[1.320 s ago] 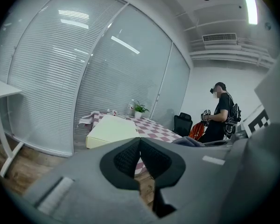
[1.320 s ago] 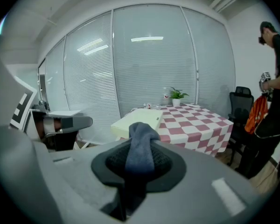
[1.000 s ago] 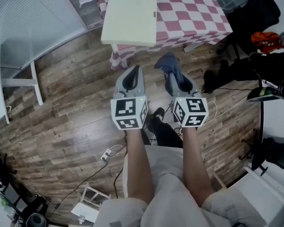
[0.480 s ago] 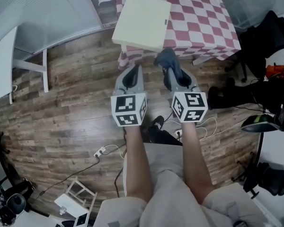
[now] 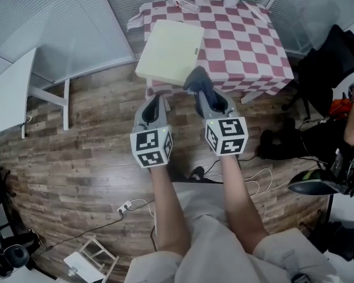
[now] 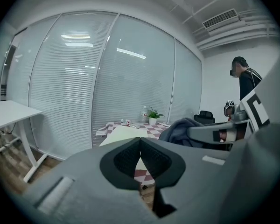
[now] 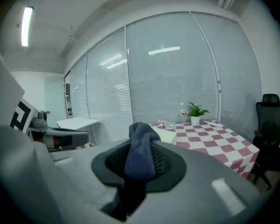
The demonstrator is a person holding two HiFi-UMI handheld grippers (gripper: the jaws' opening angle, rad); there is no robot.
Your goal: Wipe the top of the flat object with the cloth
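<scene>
I'm in the approach step, with no wiping begun yet. My right tongs (image 5: 203,94) are clamped tight on the dark blue cloth (image 7: 140,149), which bunches up above the jaws and hangs down below them. My left tongs (image 6: 140,143) are closed with nothing between them, held level just beside the right pair. The flat cream board (image 5: 169,50) I have to wipe lies on the near left corner of the table (image 5: 251,46), the one with the red and white checked cover. It sits a little askew, and its near edge seems to overhang the table edge. Both gripper views show the board out ahead of me, so I judge the cloth is not touching it. Next I need to carry the cloth forward over the board and lower it until it lies flat on the top. Then I can sweep across it, perhaps steadying the board with my free tongs so it doesn't slide.
</scene>
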